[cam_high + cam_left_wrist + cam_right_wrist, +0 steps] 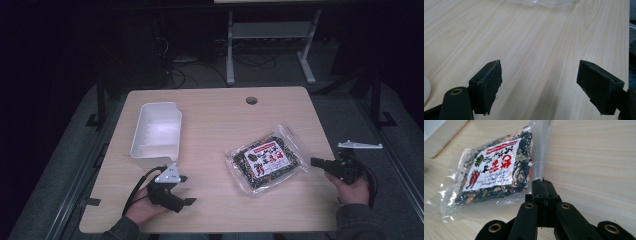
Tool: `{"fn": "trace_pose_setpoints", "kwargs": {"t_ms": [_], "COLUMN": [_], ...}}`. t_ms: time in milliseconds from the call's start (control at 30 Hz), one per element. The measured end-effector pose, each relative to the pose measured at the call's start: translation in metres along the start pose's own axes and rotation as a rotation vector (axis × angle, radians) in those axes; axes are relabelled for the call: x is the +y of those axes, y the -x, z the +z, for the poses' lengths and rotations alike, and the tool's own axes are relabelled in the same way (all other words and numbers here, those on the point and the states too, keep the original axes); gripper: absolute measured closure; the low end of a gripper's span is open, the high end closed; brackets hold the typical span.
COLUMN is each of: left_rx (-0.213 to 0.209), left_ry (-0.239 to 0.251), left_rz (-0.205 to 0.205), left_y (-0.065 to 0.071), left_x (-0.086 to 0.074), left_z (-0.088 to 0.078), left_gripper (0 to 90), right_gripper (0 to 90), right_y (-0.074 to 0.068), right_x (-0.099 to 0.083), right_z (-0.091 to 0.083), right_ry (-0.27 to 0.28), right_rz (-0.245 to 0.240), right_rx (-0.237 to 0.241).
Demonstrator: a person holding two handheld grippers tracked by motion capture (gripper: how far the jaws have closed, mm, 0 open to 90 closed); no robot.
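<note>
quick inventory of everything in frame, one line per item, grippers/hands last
clear plastic packet of dark dried food with a red-and-white label: 1, clear with dark contents, right of the table's middle, lying flat; its near corner is pinched by the right gripper
white rectangular plastic bin: 1, white, left part of the table, open side up, nothing seen inside
light wooden table: 1, pale wood grain, round cable hole near its far edge
grey metal frame: 1, on the dark floor behind the table, with cables beside it
left gripper: 1, black, near the table's front-left edge, jaws open over bare wood
right gripper: 1, black, at the table's right edge, jaws shut on the packet's edge
hands: 2, one on each gripper, dark sleeves
</note>
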State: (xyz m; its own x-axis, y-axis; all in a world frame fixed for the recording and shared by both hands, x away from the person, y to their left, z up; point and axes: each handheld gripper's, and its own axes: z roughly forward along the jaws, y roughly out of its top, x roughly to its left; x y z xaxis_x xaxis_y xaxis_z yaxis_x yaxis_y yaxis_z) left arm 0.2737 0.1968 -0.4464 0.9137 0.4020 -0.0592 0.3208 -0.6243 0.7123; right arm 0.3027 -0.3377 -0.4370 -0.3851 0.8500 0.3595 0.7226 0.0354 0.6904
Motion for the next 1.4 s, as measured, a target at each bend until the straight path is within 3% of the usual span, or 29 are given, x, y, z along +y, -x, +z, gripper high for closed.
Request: {"fn": "trace_pose_setpoints", "kwargs": {"t_ms": [467, 767, 1100, 1400], "left_rx": [-0.024, -0.035, -0.053, -0.068], "left_ry": [0.018, 0.034, 0.053, 0.078], "left_rz": [0.002, 0.003, 0.009, 0.006], "left_y": [0.002, -0.001, -0.004, -0.017], "left_x": [0.010, 0.024, 0.046, 0.073], "left_z": [0.003, 0.007, 0.018, 0.031], "left_gripper": [19.2, 18.9, 18.2, 18.0], "right_gripper": [90.0, 90.0, 90.0, 90.0], "right_y": [-0.047, -0.081, -0.103, -0.120], "right_x": [0.037, 0.058, 0.074, 0.084], "right_z": [-0.030, -0.045, -0.053, -0.063], "right_ry": [0.073, 0.110, 0.100, 0.092], "right_rz": [-0.169, -0.281, -0.379, -0.463], "right_rx": [0.020, 0.073, 0.132, 0.169]}}
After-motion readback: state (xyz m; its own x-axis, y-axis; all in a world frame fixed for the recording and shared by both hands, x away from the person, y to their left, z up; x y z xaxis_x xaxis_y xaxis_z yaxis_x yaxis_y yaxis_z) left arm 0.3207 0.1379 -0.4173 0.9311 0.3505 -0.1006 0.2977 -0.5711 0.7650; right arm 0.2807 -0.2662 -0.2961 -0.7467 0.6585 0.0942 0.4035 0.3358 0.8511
